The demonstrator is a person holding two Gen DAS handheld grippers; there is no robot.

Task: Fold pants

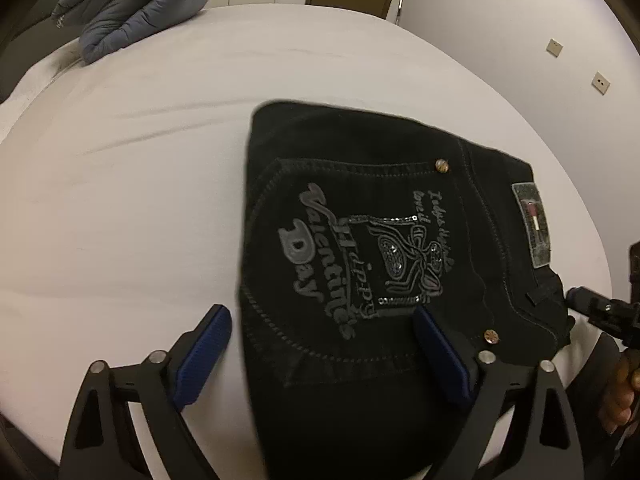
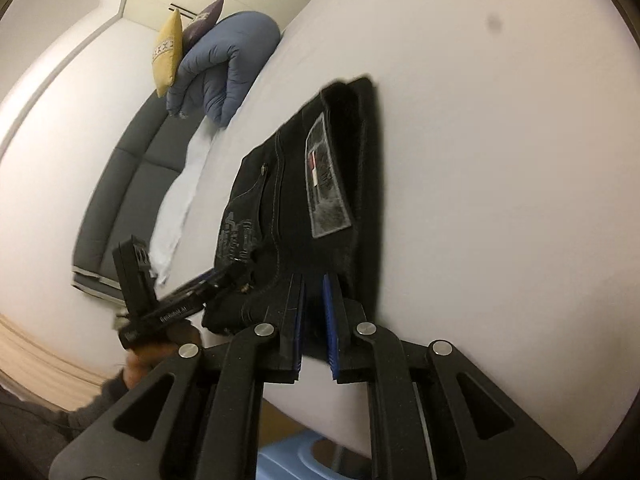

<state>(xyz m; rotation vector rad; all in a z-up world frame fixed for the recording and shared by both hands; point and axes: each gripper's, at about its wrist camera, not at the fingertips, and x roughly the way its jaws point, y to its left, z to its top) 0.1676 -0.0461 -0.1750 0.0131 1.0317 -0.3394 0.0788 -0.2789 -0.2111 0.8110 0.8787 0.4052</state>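
The left tool (image 1: 322,344) gapes wide over the pants (image 1: 372,248), gripping nothing; the right tool (image 2: 314,322) is nearly closed, apparently empty, at their waistband edge. The pants lie folded compact on the bed (image 1: 120,200), so folding looks finished; next, just withdraw. Lower layers are hidden; the right view is blurred.

One pants (image 1: 360,240), one duvet (image 1: 136,8), two cushions (image 2: 168,52).

Left black two-finger gripper with blue ribbed pads (image 1: 322,346): jaws spread wide, angled steeply downward, pads pressing nothing. Right black gripper with blue pads (image 2: 314,320): jaws nearly together, narrow gap showing. A bare hand (image 2: 160,350) grips the left tool's handle.
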